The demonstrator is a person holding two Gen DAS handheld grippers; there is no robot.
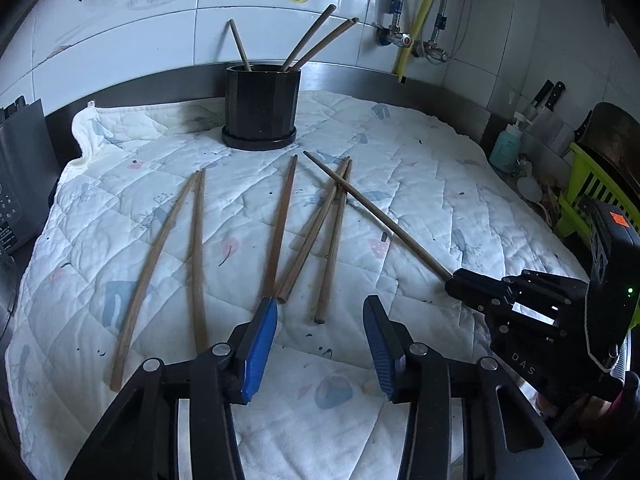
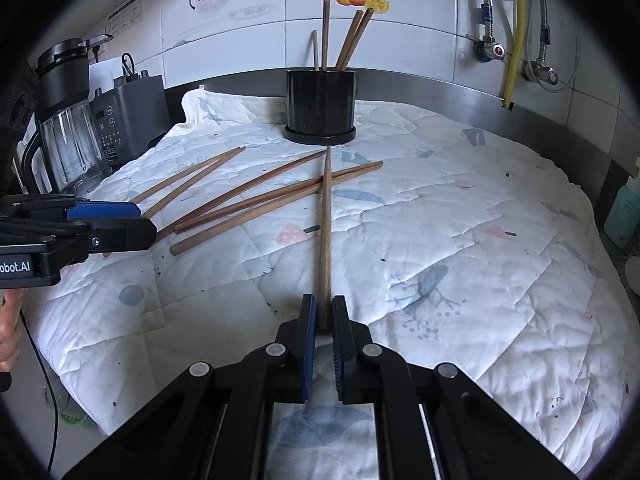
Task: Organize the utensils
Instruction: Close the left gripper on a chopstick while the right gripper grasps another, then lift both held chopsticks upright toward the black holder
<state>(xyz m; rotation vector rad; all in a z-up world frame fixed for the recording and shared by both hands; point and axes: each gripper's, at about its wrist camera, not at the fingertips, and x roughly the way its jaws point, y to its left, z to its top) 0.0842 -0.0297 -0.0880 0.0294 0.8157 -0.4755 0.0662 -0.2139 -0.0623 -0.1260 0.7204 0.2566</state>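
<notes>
The chopstick (image 2: 326, 236) pinched at its thick end by the right tongs (image 2: 324, 320) is thin, stiff wood, light and probably smooth enough to swivel in a butt-end grip; its tip lies across two others. Five more chopsticks (image 1: 280, 224) lie loose on the quilted cloth (image 1: 420, 184) before the black holder (image 1: 260, 108). The left tongs (image 1: 320, 344) are spread and empty. The cloth covers the tabletop below a tiled wall (image 1: 160, 28).

A steel worktop (image 1: 360, 76) carries a white quilted cloth (image 1: 420, 200). On the cloth stand a black holder (image 1: 262, 108) and lie loose wooden chopsticks (image 1: 280, 224), two crossed by another.
</notes>
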